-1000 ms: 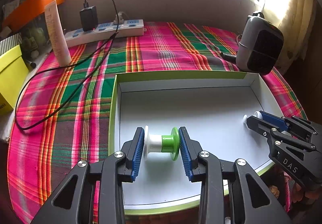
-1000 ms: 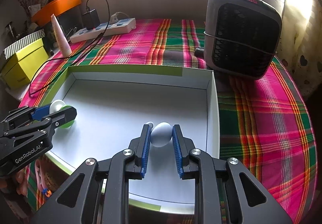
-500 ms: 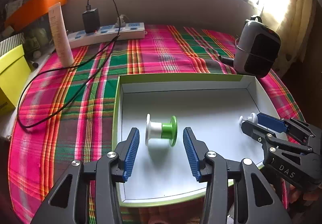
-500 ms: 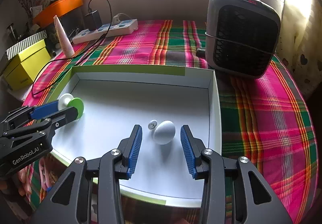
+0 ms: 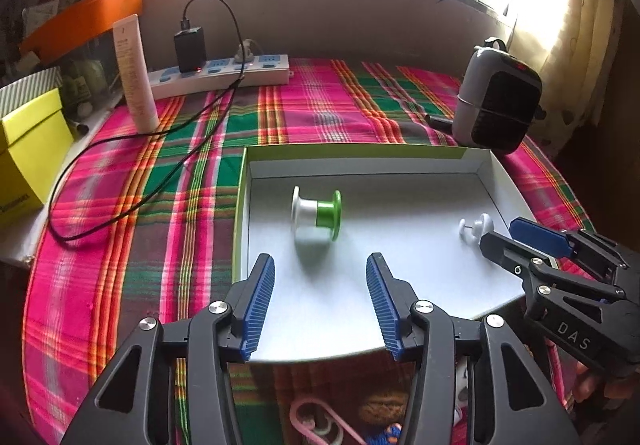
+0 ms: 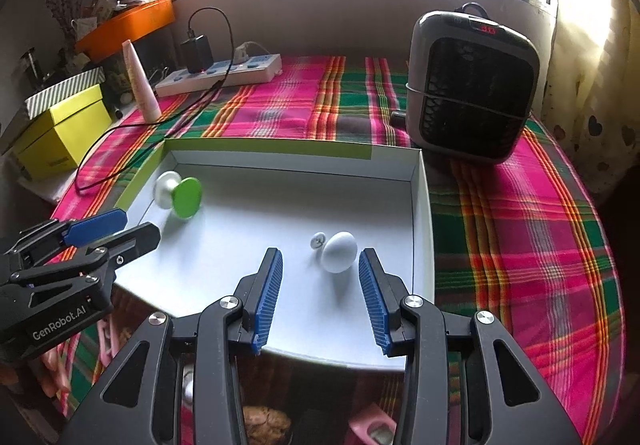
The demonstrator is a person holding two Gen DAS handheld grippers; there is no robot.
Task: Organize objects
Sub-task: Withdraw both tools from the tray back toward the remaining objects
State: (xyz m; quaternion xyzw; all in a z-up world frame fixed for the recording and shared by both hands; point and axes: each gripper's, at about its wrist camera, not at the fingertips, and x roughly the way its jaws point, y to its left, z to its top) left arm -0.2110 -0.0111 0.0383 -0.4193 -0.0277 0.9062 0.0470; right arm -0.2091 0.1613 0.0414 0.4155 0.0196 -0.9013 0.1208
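A white and green spool [image 5: 318, 212] lies on its side in the left part of a shallow white box with a green rim [image 5: 240, 205]. My left gripper [image 5: 320, 301] is open and empty, pulled back near the box's front edge. A white egg-shaped object [image 6: 340, 251] with a small white disc piece [image 6: 318, 241] beside it lies in the right part of the box [image 6: 420, 229]. My right gripper [image 6: 320, 297] is open and empty just in front of the egg. The spool also shows in the right wrist view [image 6: 179, 195].
A grey heater [image 6: 472, 89] stands behind the box's right corner. A power strip [image 5: 220, 75] with a black charger and cable, a cream tube [image 5: 134, 75] and a yellow box [image 5: 28, 149] are at the left and back. Small items [image 5: 320, 421] lie below the box's front edge.
Both grippers opened, released the spool and the egg in the box, and drew back toward the front edge.
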